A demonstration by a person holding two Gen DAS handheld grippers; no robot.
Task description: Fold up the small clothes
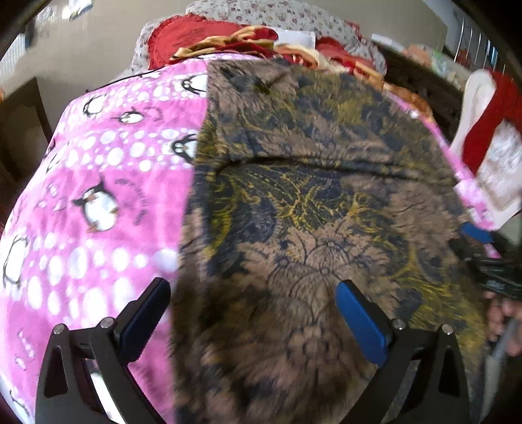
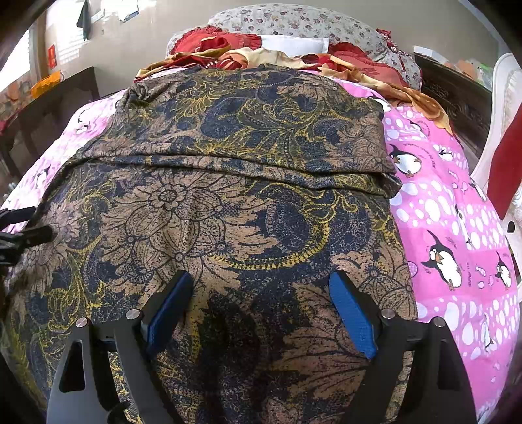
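A brown garment (image 2: 228,208) with navy and yellow flower print lies spread on the pink penguin bedsheet (image 2: 456,202). Its far part is folded over toward me, forming a ridge (image 2: 261,166) across it. My right gripper (image 2: 261,280) hovers open over the near middle of the garment, with nothing between its blue pads. In the blurred left wrist view the garment (image 1: 310,202) fills the right side. My left gripper (image 1: 251,290) is open astride its left edge, one finger over the bedsheet (image 1: 98,182), the other over the cloth. The right gripper (image 1: 479,241) shows at the garment's right edge.
Red and gold cloths (image 2: 228,52) and a flower-print pillow (image 2: 293,22) are heaped at the far end of the bed. Dark wooden furniture (image 2: 49,107) stands to the left. A white chair (image 2: 502,98) with a red cloth is on the right. A hand (image 1: 502,316) holds the right gripper.
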